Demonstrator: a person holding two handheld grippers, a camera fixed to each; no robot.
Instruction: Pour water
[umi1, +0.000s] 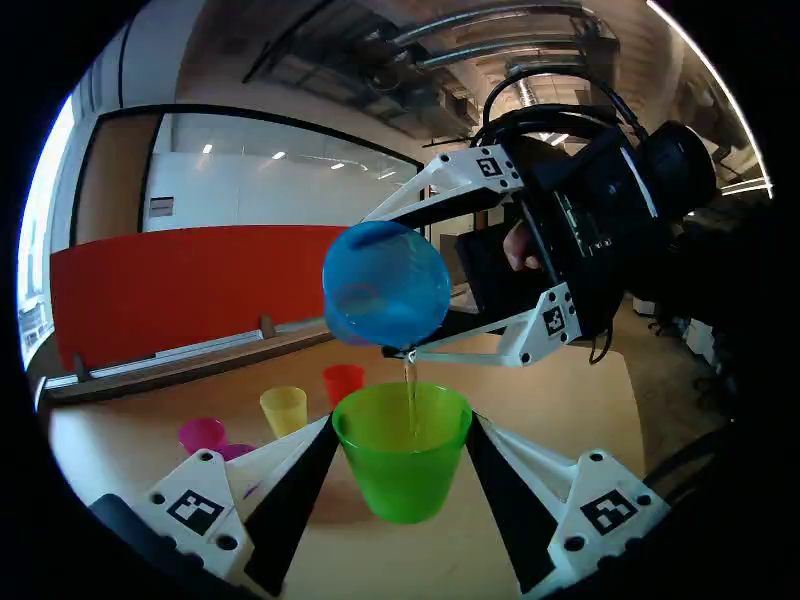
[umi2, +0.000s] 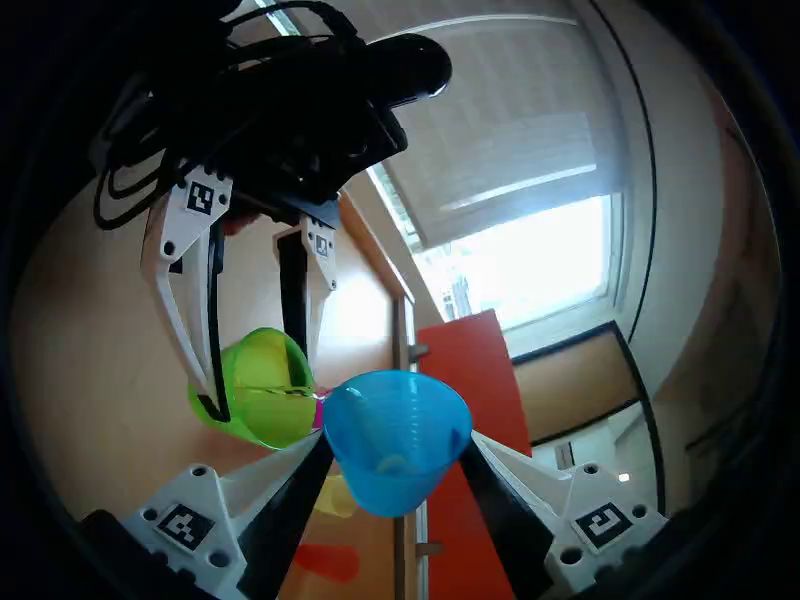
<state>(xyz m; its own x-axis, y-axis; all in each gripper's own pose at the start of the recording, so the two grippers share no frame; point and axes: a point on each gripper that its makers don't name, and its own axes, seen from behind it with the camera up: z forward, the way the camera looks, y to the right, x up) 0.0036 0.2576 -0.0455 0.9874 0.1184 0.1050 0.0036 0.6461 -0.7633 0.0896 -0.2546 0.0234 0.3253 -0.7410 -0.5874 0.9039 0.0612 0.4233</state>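
In the left gripper view, my left gripper (umi1: 403, 440) is shut on a green cup (umi1: 403, 455), held upright over a wooden table (umi1: 560, 395). Above it a blue cup (umi1: 386, 285) lies tipped over, held by the right gripper (umi1: 400, 285), and a thin stream of water (umi1: 409, 390) falls from its rim into the green cup. In the right gripper view, my right gripper (umi2: 395, 450) is shut on the blue cup (umi2: 395, 440). Beyond it is the green cup (umi2: 255, 388) between the left gripper's fingers (umi2: 185, 300).
A yellow cup (umi1: 284, 408), a red cup (umi1: 343, 381) and a pink cup (umi1: 203, 433) stand on the table behind the green cup. A red wall panel (umi1: 190, 280) and glass partition lie beyond the table. A hand (umi1: 518, 245) holds the right gripper.
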